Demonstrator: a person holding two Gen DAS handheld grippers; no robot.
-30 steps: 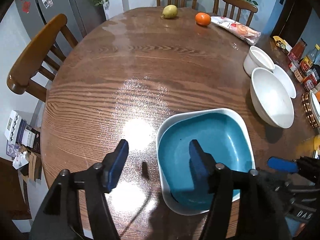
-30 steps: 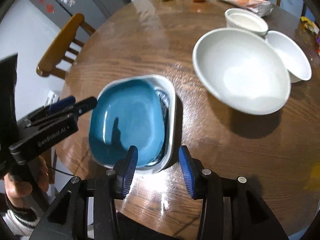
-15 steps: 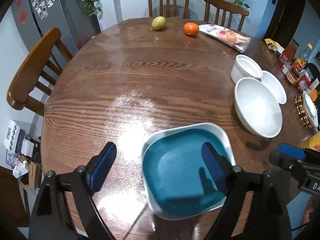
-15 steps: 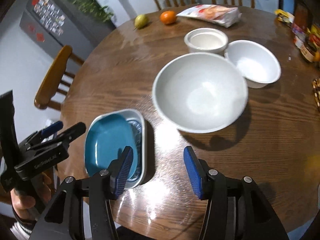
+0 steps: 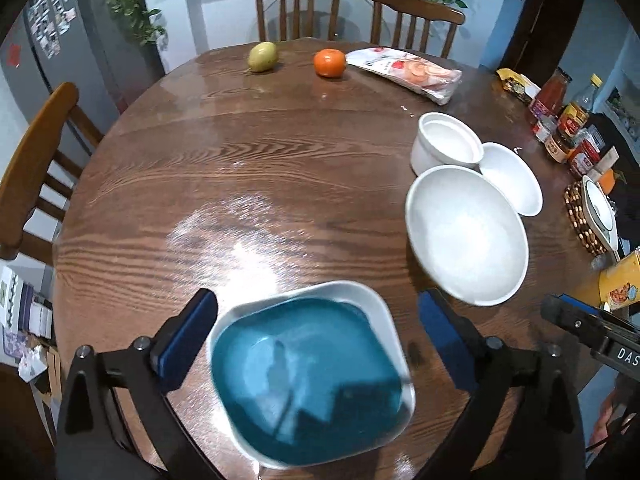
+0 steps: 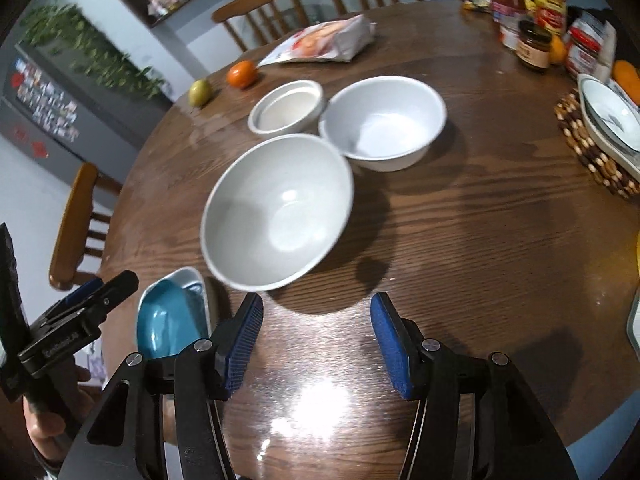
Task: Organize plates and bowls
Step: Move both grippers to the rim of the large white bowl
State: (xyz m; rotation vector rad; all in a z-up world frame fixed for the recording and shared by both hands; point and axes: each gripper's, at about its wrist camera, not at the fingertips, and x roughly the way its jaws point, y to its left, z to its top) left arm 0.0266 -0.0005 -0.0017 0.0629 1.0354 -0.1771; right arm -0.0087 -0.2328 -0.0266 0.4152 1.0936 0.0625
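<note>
A square plate, blue inside with a white rim point(image 5: 308, 372), lies on the round wooden table near its front edge. My left gripper point(image 5: 316, 334) is open above it, fingers wide on either side, touching nothing. A large white bowl point(image 5: 466, 234) point(image 6: 278, 212) stands to the right, with a medium white bowl point(image 6: 382, 122) and a small straight-sided white bowl point(image 6: 286, 106) behind it. My right gripper point(image 6: 316, 342) is open and empty, above the table in front of the large bowl. The blue plate point(image 6: 170, 320) shows at its left.
A pear point(image 5: 262, 56), an orange point(image 5: 329, 63) and a snack bag point(image 5: 404, 74) lie at the far side. Jars and bottles point(image 6: 532, 12) and a dish on a beaded trivet point(image 6: 604, 140) stand at the right edge. Wooden chairs point(image 5: 36, 168) ring the table.
My left gripper pulled back and up from the blue plate and opened wider. My right gripper rose and swung right, from the plate toward the large white bowl, opening wider.
</note>
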